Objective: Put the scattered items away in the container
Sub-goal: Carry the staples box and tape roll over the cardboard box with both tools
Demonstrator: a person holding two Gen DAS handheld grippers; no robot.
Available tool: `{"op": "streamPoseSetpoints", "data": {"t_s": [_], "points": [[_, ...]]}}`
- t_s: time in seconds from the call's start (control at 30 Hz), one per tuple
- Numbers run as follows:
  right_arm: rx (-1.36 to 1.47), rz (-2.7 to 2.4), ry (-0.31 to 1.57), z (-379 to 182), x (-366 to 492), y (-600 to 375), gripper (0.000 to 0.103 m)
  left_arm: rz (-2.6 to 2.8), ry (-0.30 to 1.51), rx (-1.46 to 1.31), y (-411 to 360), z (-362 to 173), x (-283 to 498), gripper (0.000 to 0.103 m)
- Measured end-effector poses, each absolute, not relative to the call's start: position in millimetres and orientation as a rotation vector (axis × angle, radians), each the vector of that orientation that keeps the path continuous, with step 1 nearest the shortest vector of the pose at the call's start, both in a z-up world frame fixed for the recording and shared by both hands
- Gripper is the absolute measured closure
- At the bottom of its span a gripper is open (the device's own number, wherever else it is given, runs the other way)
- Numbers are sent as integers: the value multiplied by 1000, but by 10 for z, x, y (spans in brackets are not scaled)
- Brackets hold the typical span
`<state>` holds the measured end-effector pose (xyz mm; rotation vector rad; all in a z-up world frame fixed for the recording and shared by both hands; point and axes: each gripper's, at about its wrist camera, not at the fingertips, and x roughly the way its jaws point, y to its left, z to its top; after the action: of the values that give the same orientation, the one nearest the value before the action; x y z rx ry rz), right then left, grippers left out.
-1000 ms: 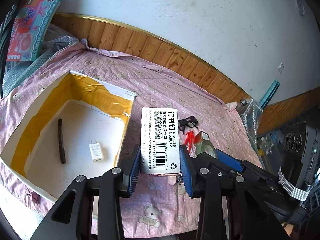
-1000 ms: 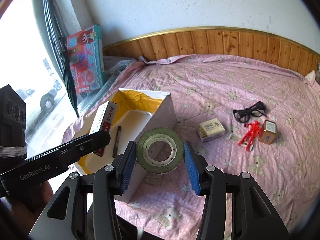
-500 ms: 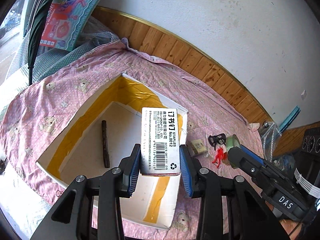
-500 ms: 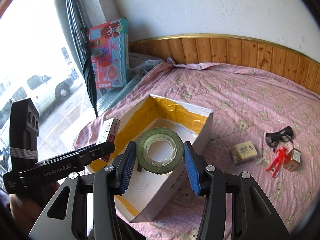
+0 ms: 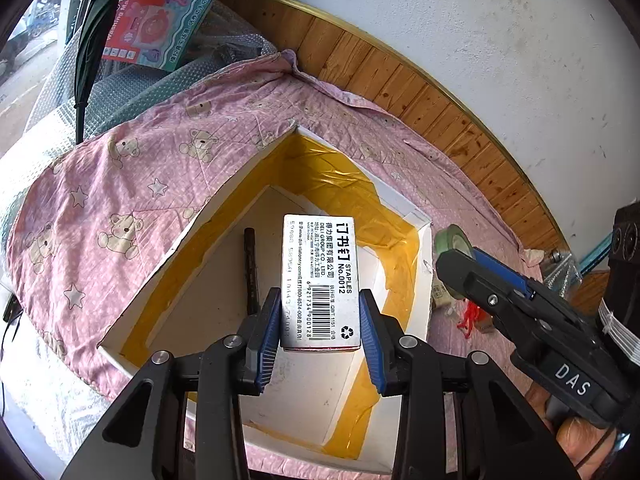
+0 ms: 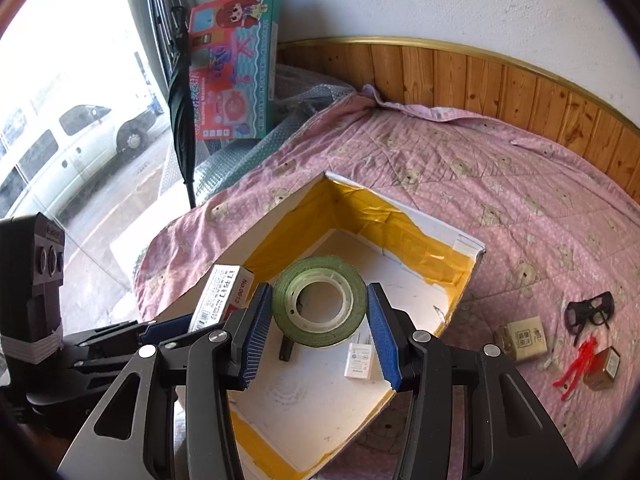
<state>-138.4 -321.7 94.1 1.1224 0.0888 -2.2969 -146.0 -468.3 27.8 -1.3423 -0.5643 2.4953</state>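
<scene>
Over the open cardboard box [image 6: 460, 276] on the bed's window-side corner, both loads hang ready for release inside. Left gripper [image 5: 319, 330] pads clamp the staples box [image 5: 319, 284] by its sides; right gripper [image 6: 319, 330] fingers, set wider, squeeze the green tape roll [image 6: 319, 307].

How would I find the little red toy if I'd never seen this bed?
Look at the pink bear bedspread, right of the open box. The red toy lies among small items, between black glasses and a brown box; it alone is bright red and spindly.
</scene>
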Motion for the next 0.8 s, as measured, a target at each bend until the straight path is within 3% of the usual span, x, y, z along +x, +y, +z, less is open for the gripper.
{"op": "streamPoseSetpoints", "data": {"t_s": [0.73, 0.8], "points": [[1217, -2214, 181, 684, -2100, -3689, 52, 2474, -438, -1470, -4526, 32, -1743, 64], [1225, -2209, 169, 653, -2149, -3686, 52, 2477, -423, -1487, -4507, 11, -1774, 58]]}}
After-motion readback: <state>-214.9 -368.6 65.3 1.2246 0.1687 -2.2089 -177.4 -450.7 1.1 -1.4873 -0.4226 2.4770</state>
